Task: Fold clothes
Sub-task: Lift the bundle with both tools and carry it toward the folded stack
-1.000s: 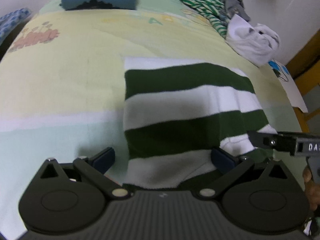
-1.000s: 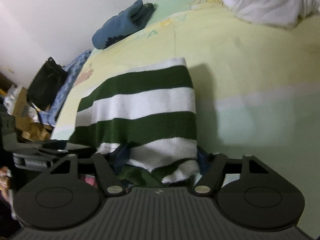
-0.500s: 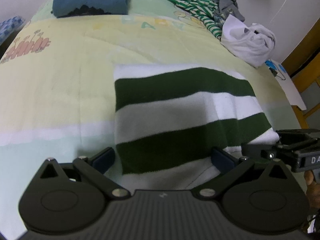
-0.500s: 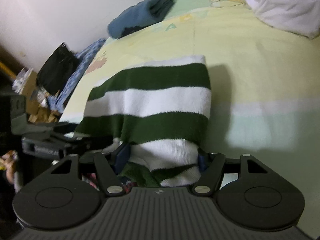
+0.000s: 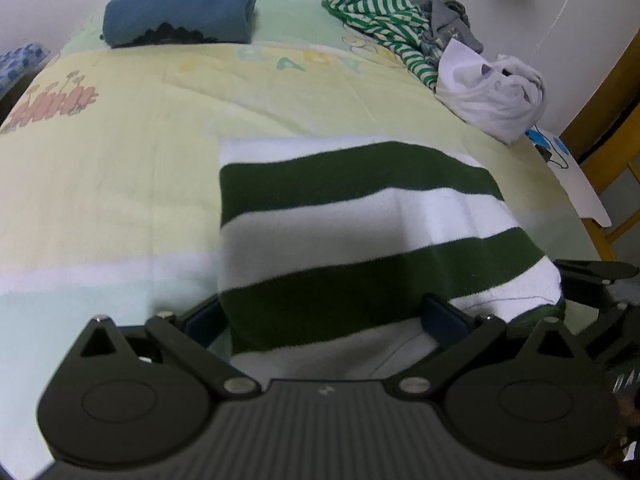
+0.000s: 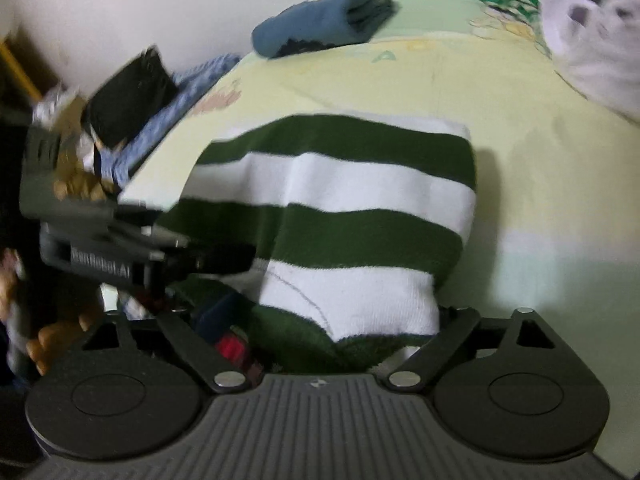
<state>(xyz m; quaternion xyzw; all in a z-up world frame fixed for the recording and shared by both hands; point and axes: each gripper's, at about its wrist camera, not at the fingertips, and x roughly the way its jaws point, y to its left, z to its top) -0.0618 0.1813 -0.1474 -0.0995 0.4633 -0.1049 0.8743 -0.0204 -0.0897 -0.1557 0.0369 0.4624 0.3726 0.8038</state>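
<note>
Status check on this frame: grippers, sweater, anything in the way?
Left gripper and right gripper both open, straddling the near edge of the striped sweater. Sweater folded on bed. Unfolded pile at far corner, clear of it.

The left wrist view looks forward over the left gripper [image 5: 320, 320] from low above the bed [image 5: 120, 184], close to the near hem of the striped sweater [image 5: 360, 216], facing the far wall. The right wrist view looks from behind the right gripper [image 6: 324, 324], equally close and low, angled toward the bed's left side. The 2 views share the sweater [image 6: 360, 200], the folded blue garment [image 5: 176, 12] [image 6: 320, 20], and the white garment [image 5: 492, 96] [image 6: 600, 48]. Each view catches the opposite gripper at its edge.
</note>
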